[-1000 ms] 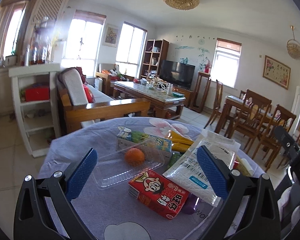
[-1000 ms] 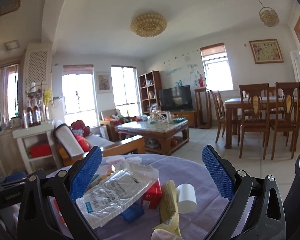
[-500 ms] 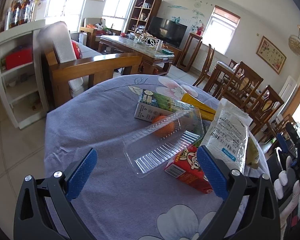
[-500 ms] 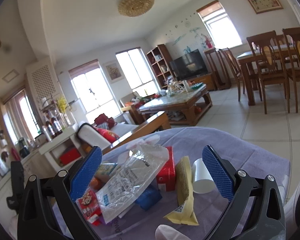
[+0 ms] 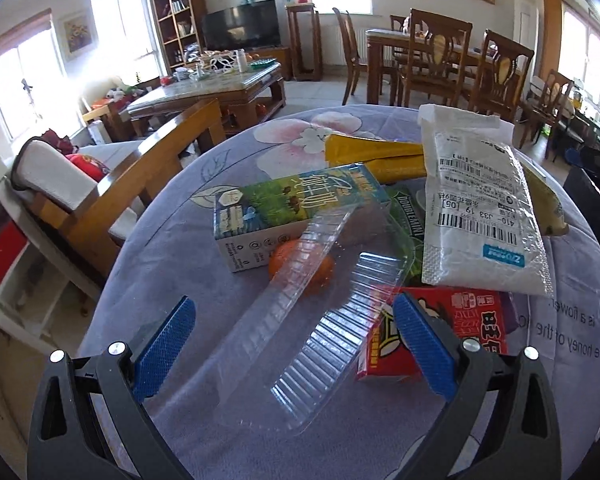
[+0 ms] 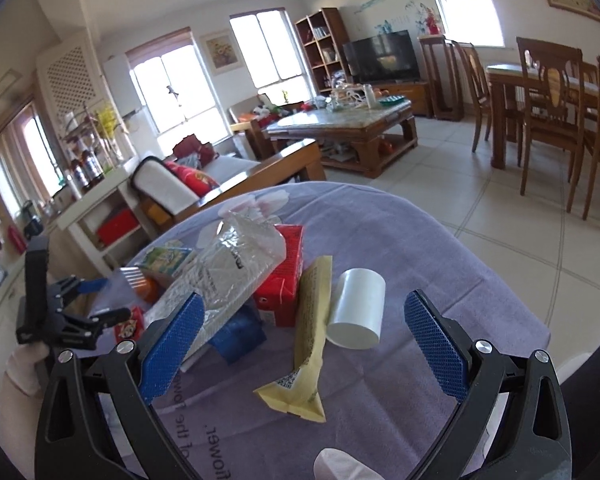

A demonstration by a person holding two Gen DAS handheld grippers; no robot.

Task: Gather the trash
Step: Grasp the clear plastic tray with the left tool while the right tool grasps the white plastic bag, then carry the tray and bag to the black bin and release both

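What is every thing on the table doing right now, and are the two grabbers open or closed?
Left gripper: open, holding nothing.
Right gripper: open, holding nothing.
Clear plastic tray: empty, tilted, leaning on the pile.
Orange: behind the tray's clear wall.
Green carton: lying on its side.
White mailer bag: lying flat on top of the pile.
White cup: tipped on its side.
Yellow wrapper: lying flat, crumpled.

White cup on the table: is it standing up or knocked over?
Knocked over. The white cup lies on its side on the purple tablecloth, its round end facing the right wrist camera, beside the yellow wrapper.
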